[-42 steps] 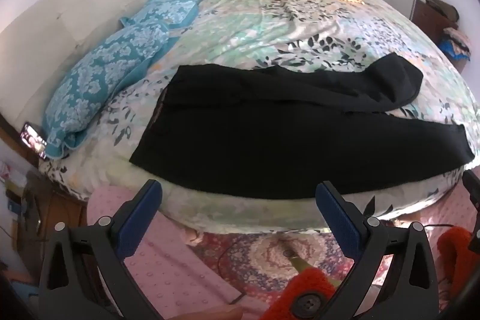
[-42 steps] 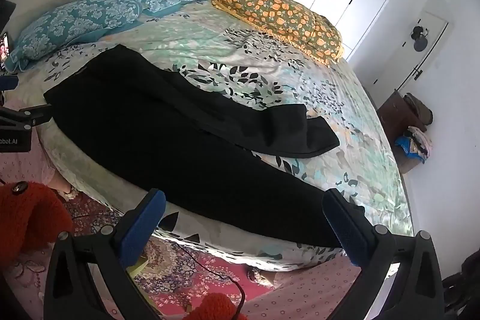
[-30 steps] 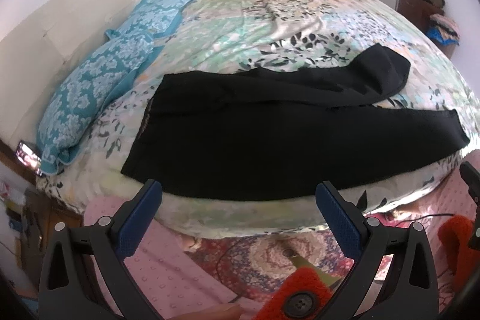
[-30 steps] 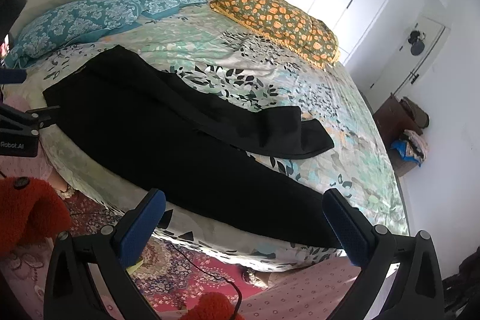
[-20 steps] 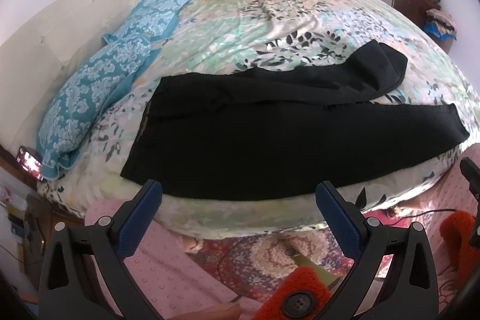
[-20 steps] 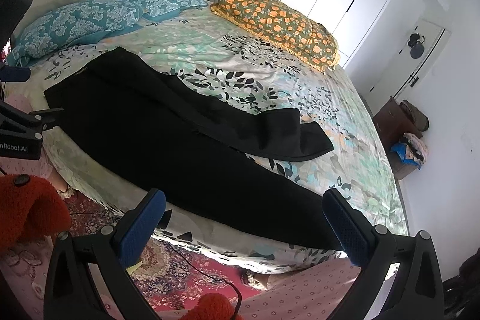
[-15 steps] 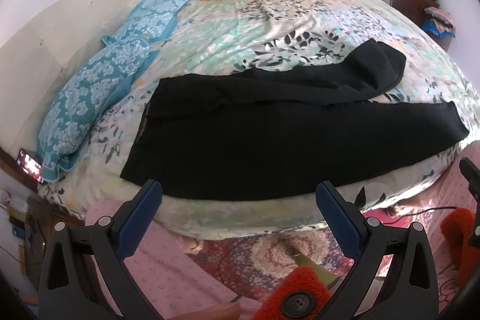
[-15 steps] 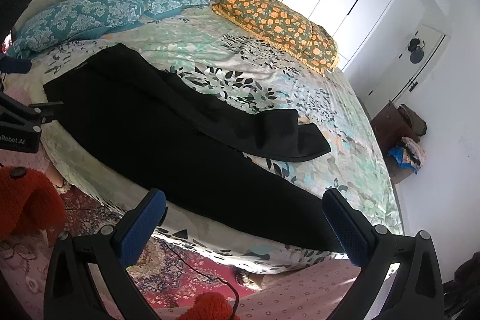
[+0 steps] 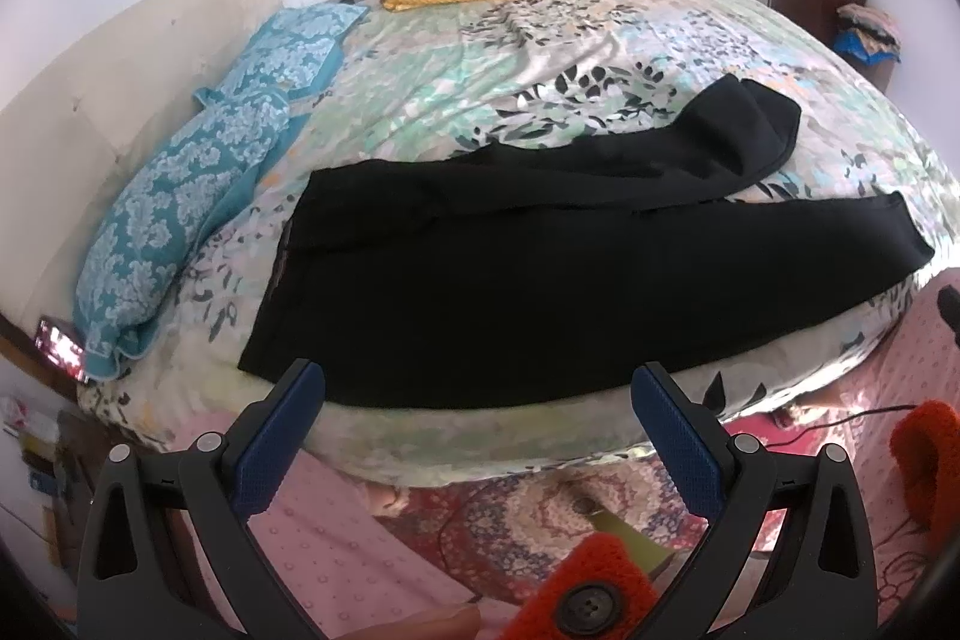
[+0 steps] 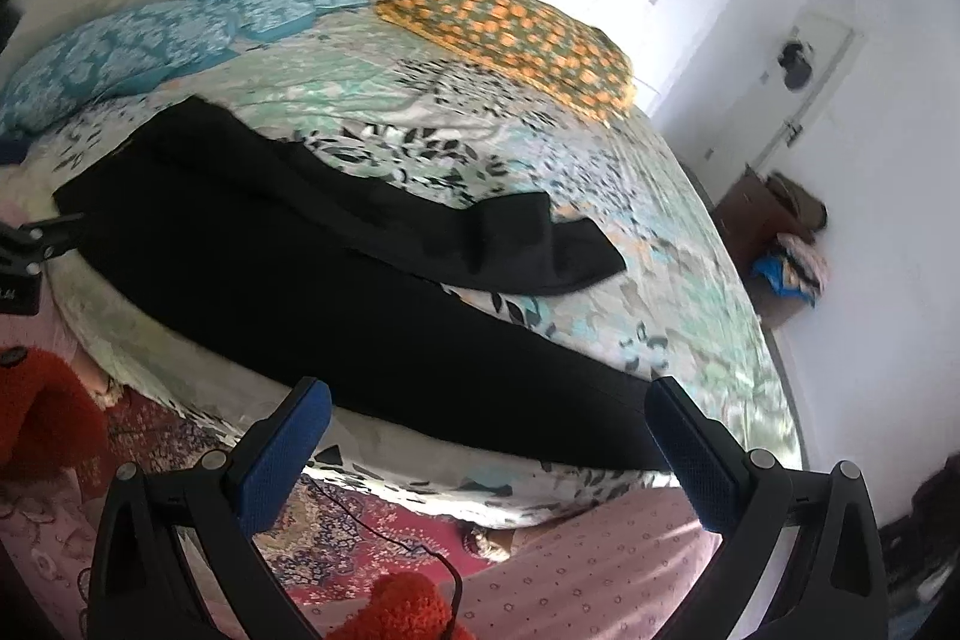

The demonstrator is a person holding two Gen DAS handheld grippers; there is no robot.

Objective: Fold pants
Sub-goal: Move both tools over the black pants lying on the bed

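Already spread out, the black pants (image 9: 540, 292) lay along the near edge of the bed (image 9: 540, 40), waistband toward the blue floral pillows (image 9: 180, 184), the far leg bent with its hem folded over. Both the left tool (image 9: 477, 400) and the right tool (image 10: 489, 415) hung before the mattress edge, jaws spread wide and gripping nothing, apart from the fabric

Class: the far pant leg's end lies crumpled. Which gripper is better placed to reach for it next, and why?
Probably the right gripper: the crumpled far leg end lies ahead of its open jaws. The left gripper, also open, faces the waist end of the pants.
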